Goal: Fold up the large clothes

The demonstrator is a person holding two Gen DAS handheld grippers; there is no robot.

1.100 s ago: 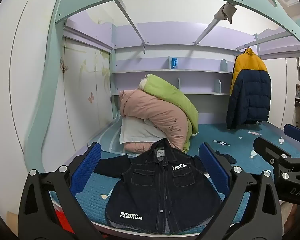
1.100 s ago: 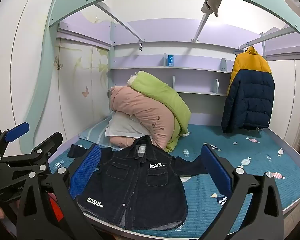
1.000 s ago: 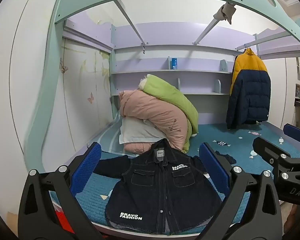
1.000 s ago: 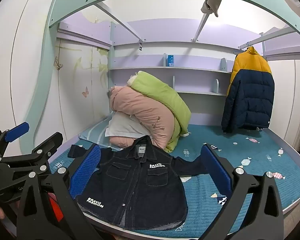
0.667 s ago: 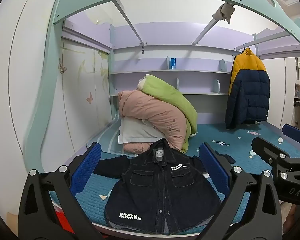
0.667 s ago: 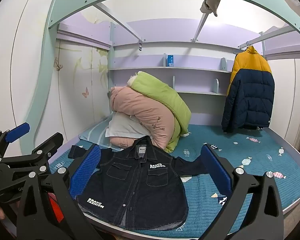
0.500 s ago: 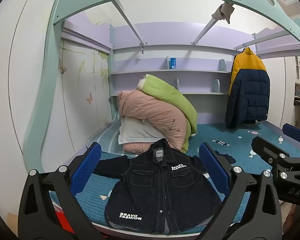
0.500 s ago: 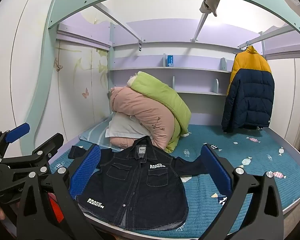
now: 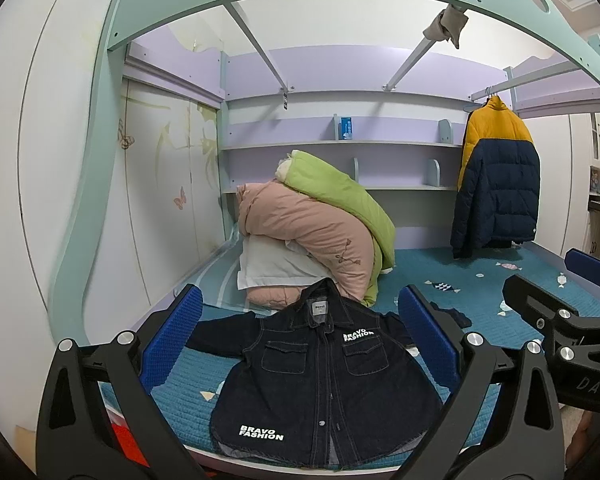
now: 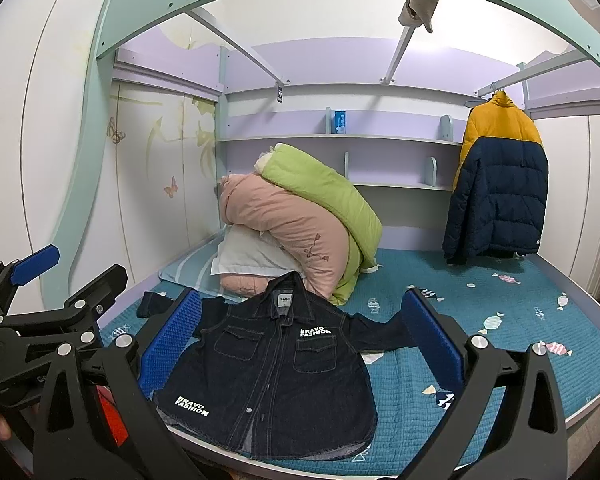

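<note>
Jacket: the dark denim jacket (image 9: 324, 380) lies flat and face up on the bed (image 9: 480, 296), buttoned, hem toward me at the near edge, collar pointing away toward the heaped quilts (image 9: 312, 236).
Long axis: body runs from me toward the quilts; the two sleeves stretch out sideways across the bed.
My left claw (image 9: 300, 344): fingers wide apart, holding nothing, hovering short of the bed edge, the jacket straight ahead and lower.
My right claw (image 10: 300, 340): likewise spread and empty; the jacket lies ahead and a little to its left.
Nearer claw: I judge each claw nearest its own sleeve, neither touching cloth.
Next move: probably reach forward and down to a sleeve or shoulder to fold it inward.
</note>
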